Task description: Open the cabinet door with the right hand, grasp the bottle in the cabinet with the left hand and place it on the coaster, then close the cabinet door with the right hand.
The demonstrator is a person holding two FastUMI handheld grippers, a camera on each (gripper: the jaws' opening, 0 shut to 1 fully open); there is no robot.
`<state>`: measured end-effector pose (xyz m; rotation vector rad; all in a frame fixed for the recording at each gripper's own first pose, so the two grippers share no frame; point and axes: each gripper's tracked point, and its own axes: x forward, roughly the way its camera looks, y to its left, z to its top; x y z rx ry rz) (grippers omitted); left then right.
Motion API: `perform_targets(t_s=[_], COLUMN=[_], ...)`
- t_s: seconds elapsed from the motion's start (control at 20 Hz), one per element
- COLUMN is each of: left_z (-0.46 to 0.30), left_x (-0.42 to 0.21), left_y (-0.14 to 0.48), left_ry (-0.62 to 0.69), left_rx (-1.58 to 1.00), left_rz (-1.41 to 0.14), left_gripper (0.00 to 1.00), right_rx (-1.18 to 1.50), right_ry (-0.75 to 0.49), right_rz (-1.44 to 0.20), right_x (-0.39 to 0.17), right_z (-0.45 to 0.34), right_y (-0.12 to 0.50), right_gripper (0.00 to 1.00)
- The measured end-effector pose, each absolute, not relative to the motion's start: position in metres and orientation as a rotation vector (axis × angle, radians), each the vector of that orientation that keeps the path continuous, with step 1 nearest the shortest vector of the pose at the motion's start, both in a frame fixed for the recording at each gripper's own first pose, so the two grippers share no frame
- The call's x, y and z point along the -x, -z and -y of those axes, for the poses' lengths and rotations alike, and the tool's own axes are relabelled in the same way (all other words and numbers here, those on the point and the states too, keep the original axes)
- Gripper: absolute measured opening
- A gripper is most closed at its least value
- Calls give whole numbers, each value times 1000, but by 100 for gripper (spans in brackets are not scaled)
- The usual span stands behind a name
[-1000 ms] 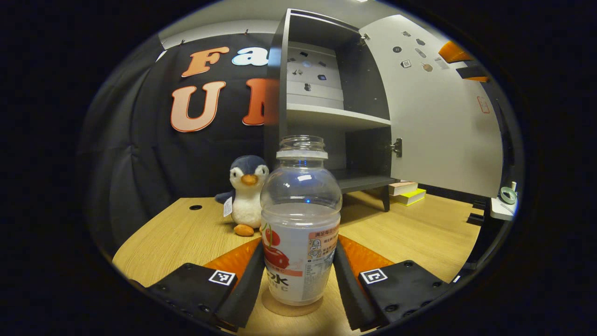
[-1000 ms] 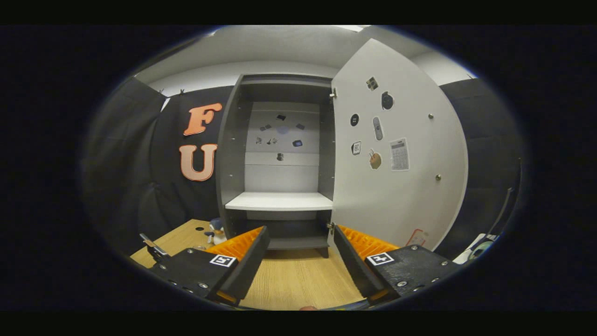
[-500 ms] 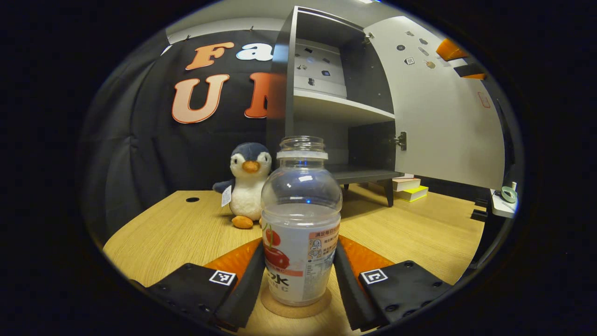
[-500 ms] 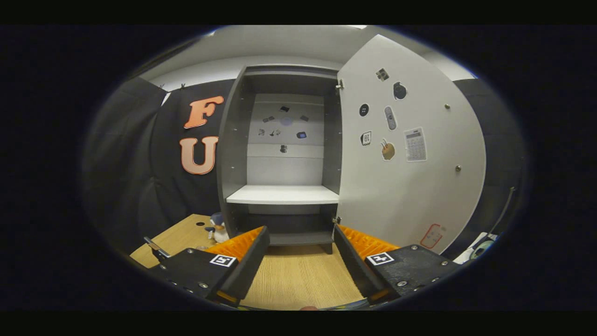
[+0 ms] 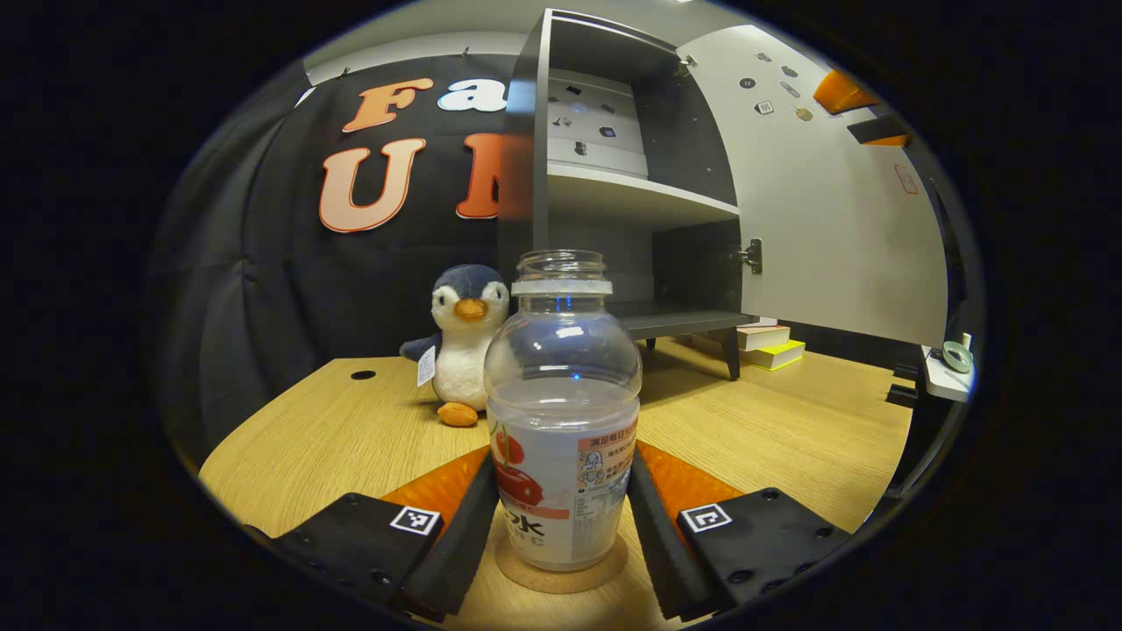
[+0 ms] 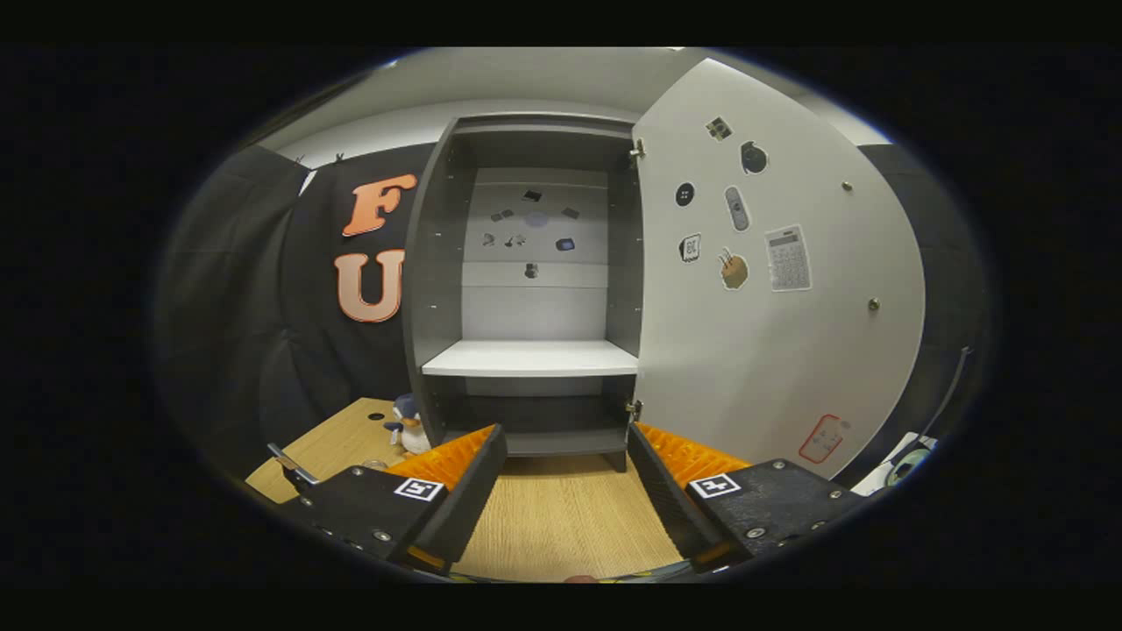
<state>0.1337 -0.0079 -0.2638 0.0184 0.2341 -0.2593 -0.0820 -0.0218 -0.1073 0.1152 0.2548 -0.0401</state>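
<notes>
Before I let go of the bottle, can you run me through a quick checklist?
1. Bottle over the coaster: ok, its base sits inside the coaster's rim.
2. Bottle upright: ok.
3. Bottle base fully down on the coaster: cannot tell, contact is not clear.
4. Left gripper grip: ok, both fingers press the bottle's sides.
5. Penguin away from the bottle: ok, it sits behind it on the table.
6. Right gripper ready for the door: ok, it is open and holds nothing; the door stands wide open.
</notes>
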Motion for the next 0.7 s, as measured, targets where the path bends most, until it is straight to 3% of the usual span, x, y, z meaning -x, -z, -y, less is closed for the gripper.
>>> perform_targets(t_s=[0.45, 0.7], left_z=[6, 5], left_x=[-133, -138], left_y=[269, 265], left_ry=[243, 237], left_rx=[-15, -5], left_rz=[-262, -265], left_gripper=[86, 93], right_rx=[-91, -83], right_ry=[17, 20], right_rz=[-266, -261], right_x=[85, 89], right_z=[13, 15], right_y=[112, 109], right_gripper=[86, 86])
